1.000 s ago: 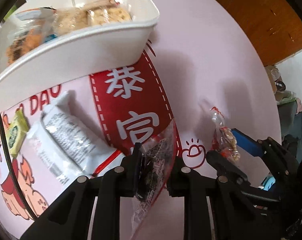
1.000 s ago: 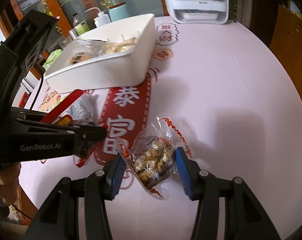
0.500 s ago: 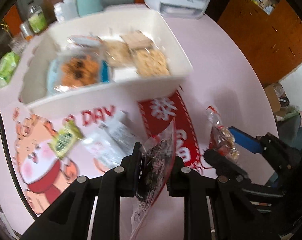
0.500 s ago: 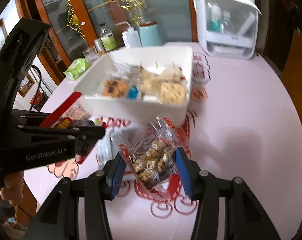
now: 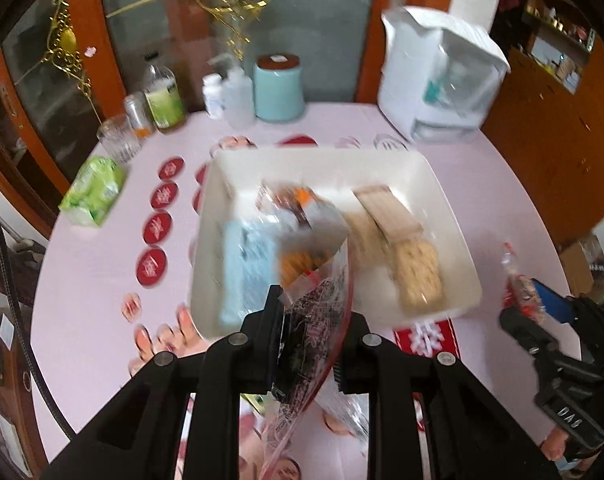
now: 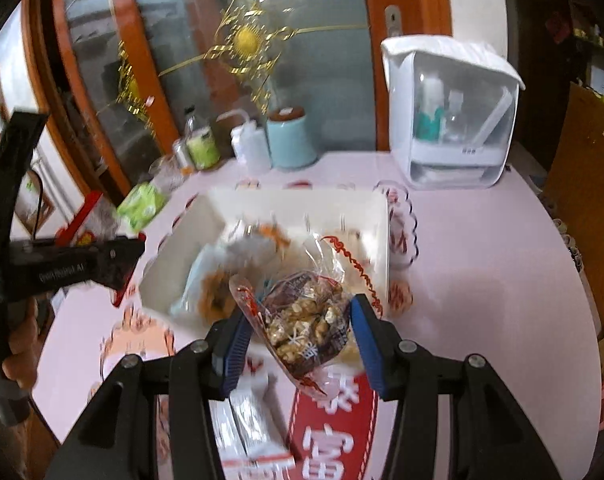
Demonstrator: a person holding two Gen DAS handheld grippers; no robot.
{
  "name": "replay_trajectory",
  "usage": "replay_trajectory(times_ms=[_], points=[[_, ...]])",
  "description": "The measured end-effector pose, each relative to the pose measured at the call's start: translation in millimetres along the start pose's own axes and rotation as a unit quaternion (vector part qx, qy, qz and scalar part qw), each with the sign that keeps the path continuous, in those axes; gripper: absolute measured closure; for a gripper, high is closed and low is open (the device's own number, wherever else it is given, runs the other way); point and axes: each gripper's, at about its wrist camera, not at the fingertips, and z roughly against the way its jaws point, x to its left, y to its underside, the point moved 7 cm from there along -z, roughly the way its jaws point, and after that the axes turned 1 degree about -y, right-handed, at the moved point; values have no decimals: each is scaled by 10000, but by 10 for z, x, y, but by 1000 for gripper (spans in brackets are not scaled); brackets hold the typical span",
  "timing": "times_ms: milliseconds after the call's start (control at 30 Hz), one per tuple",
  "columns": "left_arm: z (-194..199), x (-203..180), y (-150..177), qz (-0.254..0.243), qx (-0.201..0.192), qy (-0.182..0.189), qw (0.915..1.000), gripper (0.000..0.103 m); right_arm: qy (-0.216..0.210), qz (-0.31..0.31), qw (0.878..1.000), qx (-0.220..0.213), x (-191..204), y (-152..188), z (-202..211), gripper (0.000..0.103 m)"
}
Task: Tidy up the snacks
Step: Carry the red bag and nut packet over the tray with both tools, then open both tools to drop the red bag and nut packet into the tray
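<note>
Both tongs are clamped on thin crinkly packets — left gripper (image 5: 307, 338) on a dark snack bag (image 5: 313, 320), right gripper (image 6: 300, 336) on a nut bag (image 6: 305, 320) — either could slip short of the white bin (image 5: 453, 240).

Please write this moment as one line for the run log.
left gripper: shut on dark snack packet | right gripper: shut on nut snack bag | white bin: below

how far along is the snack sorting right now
Done: several snacks already lie in the white bin. In hand: the left hand-held gripper is shut on a dark packet, the right hand-held gripper on a nut bag, both above the table. Left: white packets on the table.
</note>
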Motion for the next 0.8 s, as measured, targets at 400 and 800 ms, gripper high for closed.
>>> replay_trajectory(times_ms=[400, 800], points=[[-651, 309, -536, 125, 44, -33, 9999, 83, 184, -331, 9993, -8, 3, -294, -434, 53], [-1224, 292, -488, 62, 382, -36, 9992, 83, 235, -560, 9962, 632, -77, -65, -943, 48]])
